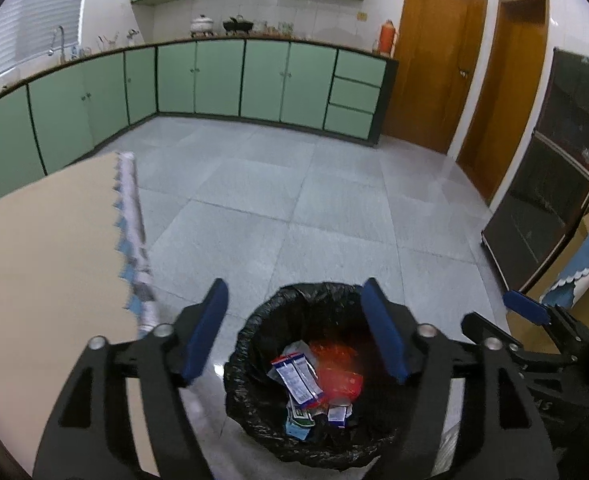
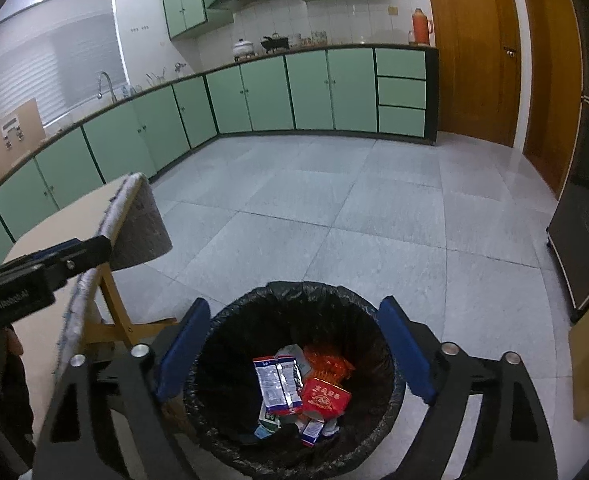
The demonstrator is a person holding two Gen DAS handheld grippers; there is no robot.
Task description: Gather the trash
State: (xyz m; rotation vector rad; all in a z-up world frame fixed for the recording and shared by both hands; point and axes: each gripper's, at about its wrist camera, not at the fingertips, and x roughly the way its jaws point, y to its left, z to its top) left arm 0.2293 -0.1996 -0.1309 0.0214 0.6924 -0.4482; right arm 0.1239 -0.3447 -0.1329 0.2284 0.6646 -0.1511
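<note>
Left gripper [image 1: 294, 332]: released, jaws wide, nothing between the pads; it hangs over the bin.
Right gripper [image 2: 294, 356]: released too, jaws spread to either side of the bin mouth, empty.
Bin [image 2: 390, 396]: black-lined, directly below both grippers at 6 o'clock in each view, standing on the floor [image 2: 334, 208].
Trash: a silver wrapper [image 2: 276, 384] and a red pack [image 2: 324, 396] lie inside the bin with smaller scraps beneath them; the drop looks done.
Your step: judged from this, lift both grippers straight up, clear of the liner rim, so no pad snags the plastic.
Surface [image 1: 46, 264]: at 9 o'clock, just beside the bin; swing back over it with jaws kept wide.
Risk: the grippers sit close together, so part them as you rise.
Cabinets [image 2: 262, 96]: at 12 o'clock, well apart; nothing to collect shows there.
</note>
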